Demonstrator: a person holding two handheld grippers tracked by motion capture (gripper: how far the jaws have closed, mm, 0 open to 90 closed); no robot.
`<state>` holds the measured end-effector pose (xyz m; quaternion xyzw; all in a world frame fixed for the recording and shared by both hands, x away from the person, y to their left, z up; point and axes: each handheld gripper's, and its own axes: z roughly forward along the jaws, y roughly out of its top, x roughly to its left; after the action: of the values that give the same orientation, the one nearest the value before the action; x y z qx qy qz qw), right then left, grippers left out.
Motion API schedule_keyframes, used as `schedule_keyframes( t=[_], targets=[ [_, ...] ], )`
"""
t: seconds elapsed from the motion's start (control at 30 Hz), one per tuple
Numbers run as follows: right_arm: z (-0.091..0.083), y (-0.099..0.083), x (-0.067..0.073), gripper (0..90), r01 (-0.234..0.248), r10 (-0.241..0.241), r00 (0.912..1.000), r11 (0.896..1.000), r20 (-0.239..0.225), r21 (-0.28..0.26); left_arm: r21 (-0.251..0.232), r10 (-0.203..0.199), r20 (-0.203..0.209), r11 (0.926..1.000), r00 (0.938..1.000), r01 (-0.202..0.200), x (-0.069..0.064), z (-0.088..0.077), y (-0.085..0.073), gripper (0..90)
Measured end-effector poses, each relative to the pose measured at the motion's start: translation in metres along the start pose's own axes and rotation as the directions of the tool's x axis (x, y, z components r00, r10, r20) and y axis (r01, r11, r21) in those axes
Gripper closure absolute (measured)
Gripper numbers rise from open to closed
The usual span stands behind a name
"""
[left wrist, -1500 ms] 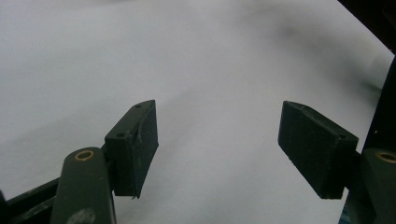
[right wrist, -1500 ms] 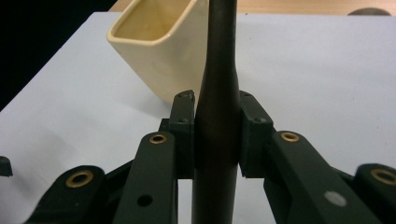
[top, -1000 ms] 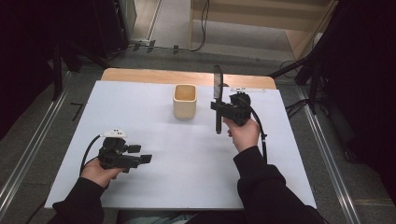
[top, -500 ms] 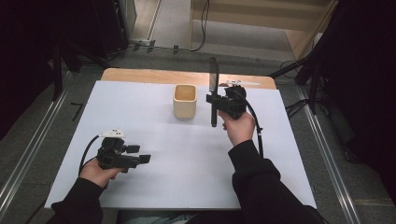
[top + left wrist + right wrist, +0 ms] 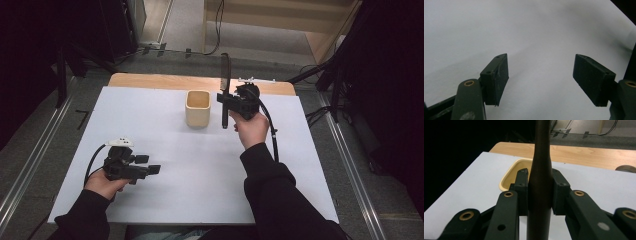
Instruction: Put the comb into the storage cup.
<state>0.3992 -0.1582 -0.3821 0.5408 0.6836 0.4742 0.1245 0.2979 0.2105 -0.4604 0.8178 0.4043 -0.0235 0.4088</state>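
White tabletop (image 5: 165, 195) runs matte and flat under both hands; the right gripper (image 5: 539, 193) clamps a dark utensil handle (image 5: 539, 170) upright, just beside the cup (image 5: 198, 107); smooth, stiff and round, it looks light but likely to twist, so holding mid-handle seems wise; the left gripper (image 5: 541, 75) rests with jaws apart and bare.

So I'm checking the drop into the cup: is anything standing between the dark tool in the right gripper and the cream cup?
Nothing visible does. The right gripper holds the dark long-handled tool upright, just right of the cream cup. The white table between them is bare and the cup's mouth is open.
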Motion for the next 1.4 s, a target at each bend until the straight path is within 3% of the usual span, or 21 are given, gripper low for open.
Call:
schedule_keyframes(
  t=[0.47, 0.87, 1.4],
  targets=[
    [0.010, 0.016, 0.010, 69.7, 0.000, 0.000, 1.0000, 1.000, -0.006, -0.015, 0.007, 0.001, -0.007, 1.0000, 1.0000, -0.001, 0.000, 0.000, 0.000, 29.5],
    [0.027, 0.029, 0.018, 69.7, 0.026, -0.026, 0.9996, 1.000, 0.014, 0.009, 0.006, -0.002, -0.005, 1.0000, 1.0000, 0.002, 0.001, -0.001, 0.000, 29.5],
    [0.043, 0.047, 0.024, 69.7, 0.008, -0.007, 0.9996, 1.000, 0.027, -0.010, 0.011, 0.002, -0.002, 0.9999, 1.0000, -0.002, 0.002, -0.001, 0.000, 29.5]
  ],
)
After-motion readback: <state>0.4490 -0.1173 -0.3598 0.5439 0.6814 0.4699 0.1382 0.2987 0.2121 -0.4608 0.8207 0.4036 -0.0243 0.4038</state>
